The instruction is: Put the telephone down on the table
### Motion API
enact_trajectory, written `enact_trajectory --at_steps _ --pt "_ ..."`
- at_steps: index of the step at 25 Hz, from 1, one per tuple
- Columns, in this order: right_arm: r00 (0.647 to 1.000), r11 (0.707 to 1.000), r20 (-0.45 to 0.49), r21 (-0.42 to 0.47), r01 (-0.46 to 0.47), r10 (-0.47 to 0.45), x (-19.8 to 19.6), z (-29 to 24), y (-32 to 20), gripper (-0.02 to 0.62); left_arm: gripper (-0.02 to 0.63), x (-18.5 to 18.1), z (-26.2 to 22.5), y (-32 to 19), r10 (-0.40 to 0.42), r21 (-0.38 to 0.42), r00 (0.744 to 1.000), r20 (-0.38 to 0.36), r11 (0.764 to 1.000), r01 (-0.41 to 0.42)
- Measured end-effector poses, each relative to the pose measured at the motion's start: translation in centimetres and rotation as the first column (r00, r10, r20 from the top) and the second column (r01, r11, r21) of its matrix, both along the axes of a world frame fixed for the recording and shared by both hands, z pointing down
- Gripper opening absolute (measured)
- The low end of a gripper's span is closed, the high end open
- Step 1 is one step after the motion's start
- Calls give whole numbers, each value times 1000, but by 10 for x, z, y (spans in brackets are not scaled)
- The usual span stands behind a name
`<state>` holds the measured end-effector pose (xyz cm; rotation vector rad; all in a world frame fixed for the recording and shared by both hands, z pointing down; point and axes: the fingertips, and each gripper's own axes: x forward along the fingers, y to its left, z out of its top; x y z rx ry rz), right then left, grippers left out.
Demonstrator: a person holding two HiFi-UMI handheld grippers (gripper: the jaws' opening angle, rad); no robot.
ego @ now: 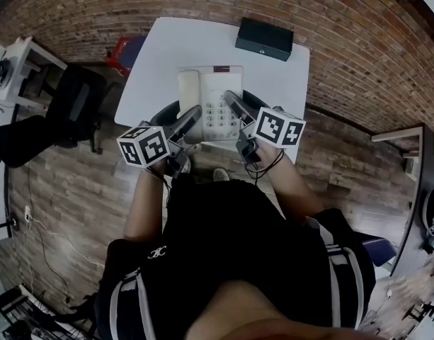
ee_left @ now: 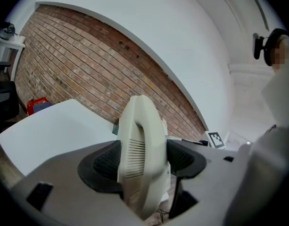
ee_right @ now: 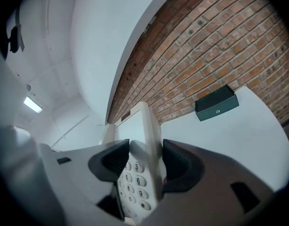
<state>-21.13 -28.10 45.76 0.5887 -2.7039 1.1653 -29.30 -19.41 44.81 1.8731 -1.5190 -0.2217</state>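
A cream desk telephone (ego: 209,101) with a keypad and a handset on its left side is held over the near part of the white table (ego: 273,73). My left gripper (ego: 192,119) is shut on the telephone's left side, its black pads (ee_left: 104,161) clamping the handset end (ee_left: 139,154). My right gripper (ego: 234,108) is shut on the right edge of the telephone body (ee_right: 144,164), with the keypad (ee_right: 132,185) showing between the jaws. Whether the telephone's base touches the tabletop cannot be told.
A dark green box (ego: 264,38) lies at the table's far right corner, also seen in the right gripper view (ee_right: 217,102). A brick wall (ego: 344,20) stands behind the table. A black chair (ego: 75,105) and a red object (ego: 121,48) stand to the left on the wood floor.
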Motion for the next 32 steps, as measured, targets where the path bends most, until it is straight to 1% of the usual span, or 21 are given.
enact_trajectory --at_steps 7,11,15,20,22,26,30,32 --pt "991 991 -17 -40 -130 129 -12 18 -27 204 305 -23 17 -38 138 -40 990 -19 990 -138" --pt "980 979 -31 -46 -197 196 -21 26 -35 204 305 -37 26 -54 209 -56 977 -31 976 -211" --pt "967 966 -63 -54 -252 249 -28 39 -41 204 305 -48 43 -65 267 -91 962 -52 958 -271" --pt "951 945 -86 -117 -306 297 -29 70 -50 204 304 -53 67 -82 320 -122 944 -78 937 -328" --pt "945 938 -104 -129 -322 310 -28 83 -55 204 304 -53 80 -88 336 -142 937 -95 927 -347" --pt "937 926 -124 -155 -344 327 -26 110 -62 204 304 -52 104 -98 355 -167 926 -127 913 -373" --pt "928 910 -130 -188 -369 349 -21 135 -68 202 304 -50 127 -107 386 -177 910 -154 895 -410" --pt "928 907 -131 -200 -370 350 -19 147 -71 202 305 -48 139 -110 395 -191 904 -165 886 -422"
